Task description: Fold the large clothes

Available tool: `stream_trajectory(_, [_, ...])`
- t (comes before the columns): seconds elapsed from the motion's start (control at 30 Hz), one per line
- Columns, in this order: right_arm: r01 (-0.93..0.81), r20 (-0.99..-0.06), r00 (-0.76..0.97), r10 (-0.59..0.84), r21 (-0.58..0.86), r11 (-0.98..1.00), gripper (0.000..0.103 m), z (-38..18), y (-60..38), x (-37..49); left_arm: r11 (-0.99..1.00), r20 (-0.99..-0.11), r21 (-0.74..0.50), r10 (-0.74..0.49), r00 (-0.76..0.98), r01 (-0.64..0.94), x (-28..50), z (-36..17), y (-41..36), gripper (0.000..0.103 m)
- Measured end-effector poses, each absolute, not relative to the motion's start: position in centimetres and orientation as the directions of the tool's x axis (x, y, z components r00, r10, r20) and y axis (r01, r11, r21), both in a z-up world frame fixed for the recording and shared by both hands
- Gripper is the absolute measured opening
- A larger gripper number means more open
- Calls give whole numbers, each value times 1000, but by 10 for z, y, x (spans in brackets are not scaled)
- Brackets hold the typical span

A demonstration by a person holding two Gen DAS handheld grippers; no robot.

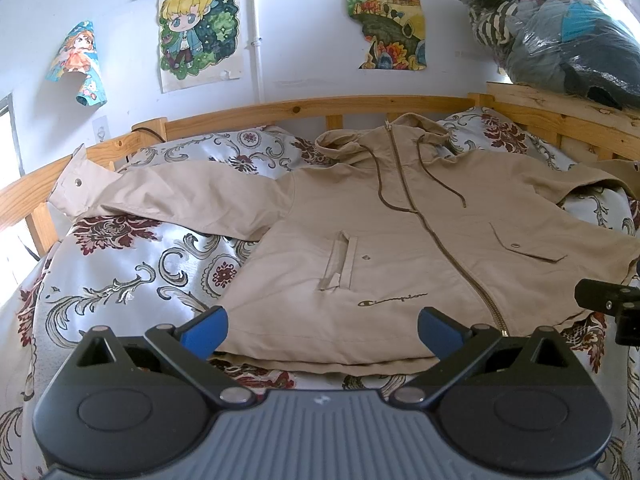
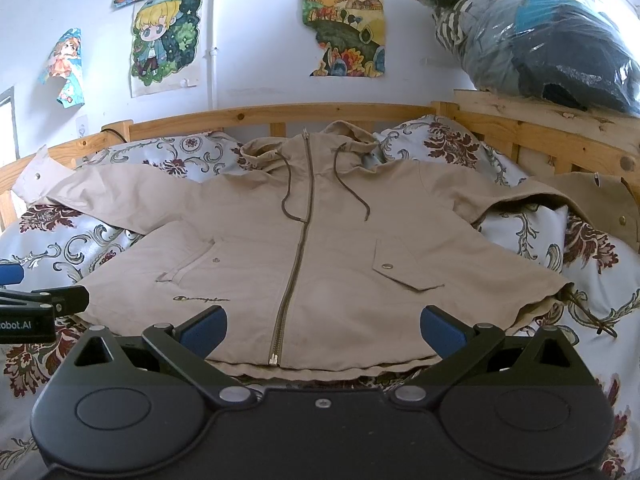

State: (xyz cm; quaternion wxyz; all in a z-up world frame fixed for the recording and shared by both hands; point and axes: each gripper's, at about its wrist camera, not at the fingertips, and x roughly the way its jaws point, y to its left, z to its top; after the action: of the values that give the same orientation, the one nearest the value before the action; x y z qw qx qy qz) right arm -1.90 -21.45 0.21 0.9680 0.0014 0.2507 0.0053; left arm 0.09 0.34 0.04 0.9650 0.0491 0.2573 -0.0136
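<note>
Beige jacket (image 2: pixel 320 248) on white, maroon-floral bedspread (image 2: pixel 520 232)

Bed covered by a pale floral bedspread (image 1: pixel 120 280) with maroon and grey scrollwork; a wooden bed rail (image 1: pixel 320 106) ran along the far side; a white wall (image 2: pixel 260 80) stood behind it, hung with drawings: a blond anime-style character (image 1: pixel 196 28), a landscape of yellow and green hills (image 2: pixel 344 24), a curled picture of an orange-haired girl (image 1: pixel 78 62); a thin white pipe (image 1: pixel 256 40) ran down the wall; a clear plastic bag of dark clothes (image 2: pixel 540 36) sat on the rail's right corner.
</note>
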Motion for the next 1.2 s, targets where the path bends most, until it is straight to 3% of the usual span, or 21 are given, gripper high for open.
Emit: stream_trajectory(1.2, [-9, -491, 871, 12, 8, 1000, 102, 3, -214, -22, 995, -498, 90, -1, 867, 53, 1, 0, 4, 102])
